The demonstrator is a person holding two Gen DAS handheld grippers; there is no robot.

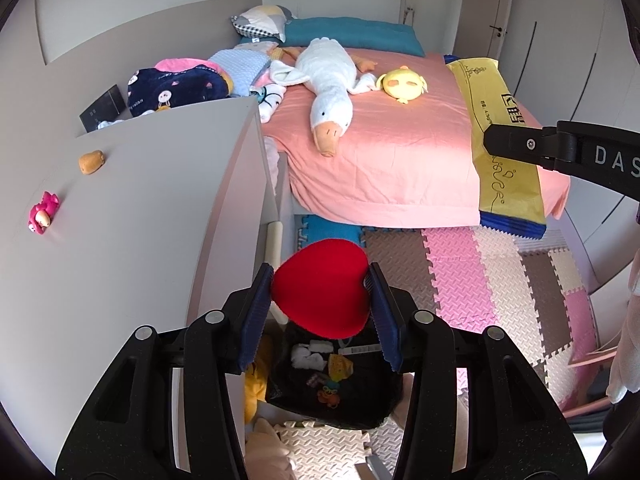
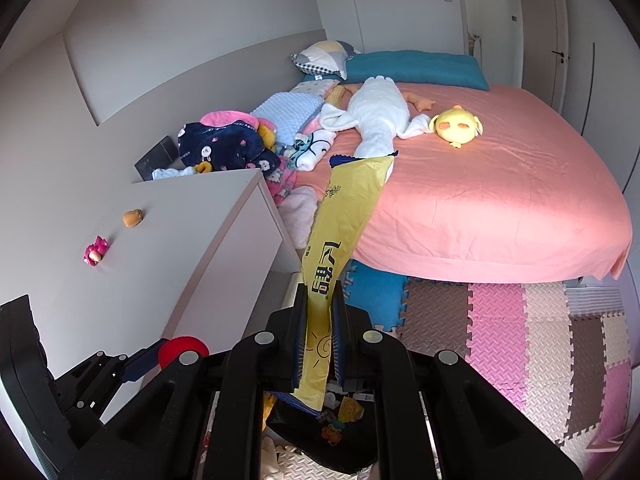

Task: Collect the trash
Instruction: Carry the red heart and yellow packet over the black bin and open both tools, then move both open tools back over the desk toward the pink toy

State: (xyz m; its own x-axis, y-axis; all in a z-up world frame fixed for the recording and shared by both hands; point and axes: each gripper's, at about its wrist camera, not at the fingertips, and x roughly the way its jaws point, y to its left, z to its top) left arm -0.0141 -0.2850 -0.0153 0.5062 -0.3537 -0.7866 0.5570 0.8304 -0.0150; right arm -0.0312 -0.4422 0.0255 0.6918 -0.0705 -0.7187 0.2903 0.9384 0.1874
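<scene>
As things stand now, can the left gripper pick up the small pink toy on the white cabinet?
Probably not yet. The left gripper is shut on the red heart above the black trash bag. The pink toy itself lies uncovered on the cabinet top.

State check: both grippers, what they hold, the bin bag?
left gripper: shut on red heart
red heart: held over the bag
right gripper: shut on yellow wrapper
yellow wrapper: empty, flat, held upright
black trash bag: open, trash inside
door: closed
</scene>
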